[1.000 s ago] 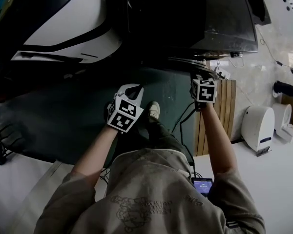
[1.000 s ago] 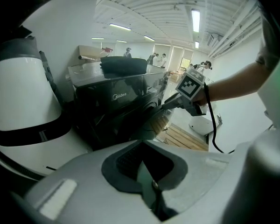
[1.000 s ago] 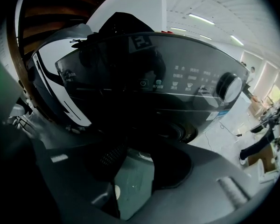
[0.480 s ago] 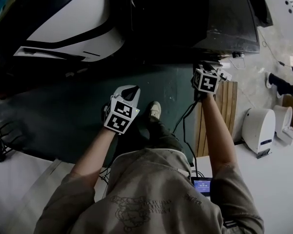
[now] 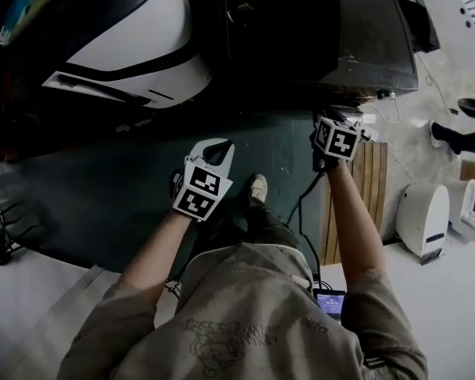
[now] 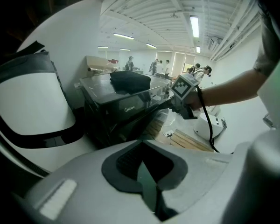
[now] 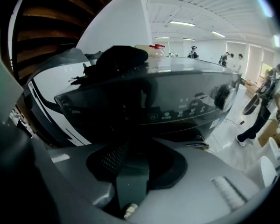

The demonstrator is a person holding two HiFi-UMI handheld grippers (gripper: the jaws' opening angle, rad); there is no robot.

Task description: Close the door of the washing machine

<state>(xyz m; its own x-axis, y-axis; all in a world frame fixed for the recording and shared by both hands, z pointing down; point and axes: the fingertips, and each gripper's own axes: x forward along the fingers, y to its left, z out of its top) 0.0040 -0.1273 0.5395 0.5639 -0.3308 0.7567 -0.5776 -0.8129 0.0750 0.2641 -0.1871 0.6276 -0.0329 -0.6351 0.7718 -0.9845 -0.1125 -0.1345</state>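
The washing machine (image 5: 356, 46) stands ahead (a bundle (image 7: 116, 59) on top), slat board (image 5: 372, 188) at its right.

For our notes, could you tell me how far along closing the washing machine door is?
Done: unclear; the door's state cannot be made out on the washing machine. In hand: the right gripper is at its front, jaws just closing with nothing between them. Left: likely shutting the door; the left gripper hangs empty.

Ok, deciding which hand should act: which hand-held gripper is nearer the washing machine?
Right. The right hand-held gripper is at the front edge of the washing machine; its empty jaws have just been closing. The left hand-held gripper is farther back, over the green floor.
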